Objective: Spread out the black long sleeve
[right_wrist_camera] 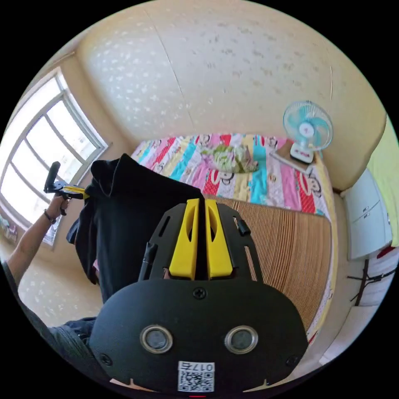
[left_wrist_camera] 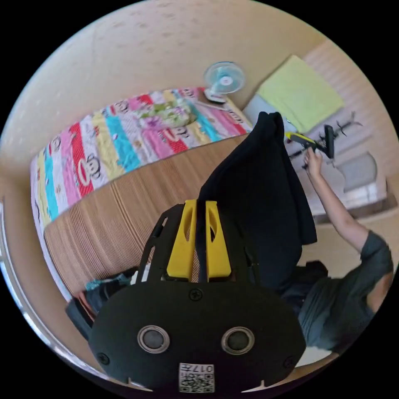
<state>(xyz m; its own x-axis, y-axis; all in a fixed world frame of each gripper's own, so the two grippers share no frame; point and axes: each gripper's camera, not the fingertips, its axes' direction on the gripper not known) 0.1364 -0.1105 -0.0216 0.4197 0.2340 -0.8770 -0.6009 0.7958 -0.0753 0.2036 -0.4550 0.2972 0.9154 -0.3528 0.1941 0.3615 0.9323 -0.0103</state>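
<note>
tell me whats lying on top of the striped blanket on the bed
A crumpled green floral cloth lies on the striped blanket, and a small fan stands at its far corner. Whatever is under the cloth is covered.

Hidden: far gripper's jaw tips behind black long sleeve [left_wrist_camera: 266, 195] edge | Cut off: person's torso [left_wrist_camera: 336, 307] at frame rim | Possibly more clothes [left_wrist_camera: 104, 286] beside left gripper [left_wrist_camera: 200, 205] housing, too dark to tell
</note>
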